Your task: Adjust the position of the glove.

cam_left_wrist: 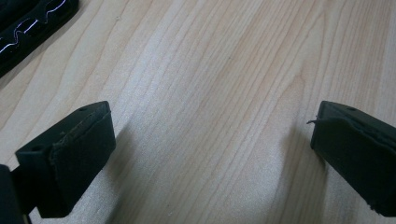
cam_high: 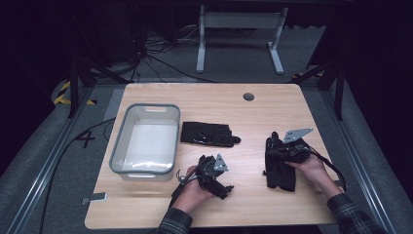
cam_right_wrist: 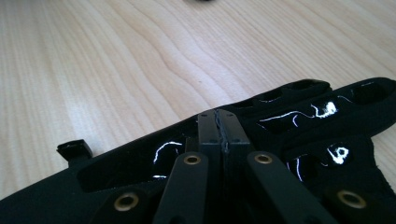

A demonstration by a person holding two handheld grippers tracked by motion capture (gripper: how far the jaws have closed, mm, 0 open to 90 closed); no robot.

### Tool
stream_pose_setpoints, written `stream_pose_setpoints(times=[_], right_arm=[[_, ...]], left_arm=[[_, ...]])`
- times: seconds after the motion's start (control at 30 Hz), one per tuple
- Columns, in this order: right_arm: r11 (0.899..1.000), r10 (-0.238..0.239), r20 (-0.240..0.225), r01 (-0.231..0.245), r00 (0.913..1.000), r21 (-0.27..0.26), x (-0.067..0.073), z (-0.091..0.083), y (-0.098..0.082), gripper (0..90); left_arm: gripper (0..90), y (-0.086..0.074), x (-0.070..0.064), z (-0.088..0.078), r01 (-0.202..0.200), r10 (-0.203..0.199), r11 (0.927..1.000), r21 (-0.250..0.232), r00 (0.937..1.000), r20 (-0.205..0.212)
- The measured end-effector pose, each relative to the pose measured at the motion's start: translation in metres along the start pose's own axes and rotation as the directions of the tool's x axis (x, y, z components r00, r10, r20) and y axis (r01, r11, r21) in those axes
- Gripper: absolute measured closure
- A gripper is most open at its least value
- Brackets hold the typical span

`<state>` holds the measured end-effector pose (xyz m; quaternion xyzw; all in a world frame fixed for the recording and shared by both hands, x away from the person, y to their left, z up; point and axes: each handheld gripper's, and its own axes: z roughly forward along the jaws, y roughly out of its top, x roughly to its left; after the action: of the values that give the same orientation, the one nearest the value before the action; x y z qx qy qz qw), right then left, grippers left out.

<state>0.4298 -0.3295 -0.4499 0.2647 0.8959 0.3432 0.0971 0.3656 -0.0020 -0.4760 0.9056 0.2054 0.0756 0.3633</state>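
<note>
The left tongs gape over bare tabletop — a black glove, probably, at the top-left corner.

Plaid sleeves, black grippers, brass rivets, grey three-cornered plates

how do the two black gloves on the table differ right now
The glove by the bin lies crosswise, fingers toward the right, untouched; the glove at the right lies lengthwise, fingers toward the table's far edge, under the right tongs, whose jaws are shut over it. The first sits beside the grey bin, the second far from it. Both are black and flat.
</note>
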Motion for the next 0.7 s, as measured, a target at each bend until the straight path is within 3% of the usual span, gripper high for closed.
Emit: stream_pose_setpoints(times=[0.47,0.57,0.7], right_arm=[[0.999,-0.044,-0.074,0.045,0.9963,0.007,0.04,-0.007,-0.01,90.0],[0.999,-0.041,-0.079,0.042,0.996,0.005,0.042,-0.008,-0.01,90.0],[0.998,-0.025,-0.085,0.02,0.9961,-0.055,0.038,-0.019,-0.008,84.1]], left_arm=[[0.1,0.0,0.0,0.0,0.0,0.0,1.0,0.0,1.0,0.0],[0.1,0.0,0.0,0.0,0.0,0.0,1.0,0.0,1.0,0.0],[0.2,0.0,0.0,0.0,0.0,0.0,1.0,0.0,1.0,0.0]])
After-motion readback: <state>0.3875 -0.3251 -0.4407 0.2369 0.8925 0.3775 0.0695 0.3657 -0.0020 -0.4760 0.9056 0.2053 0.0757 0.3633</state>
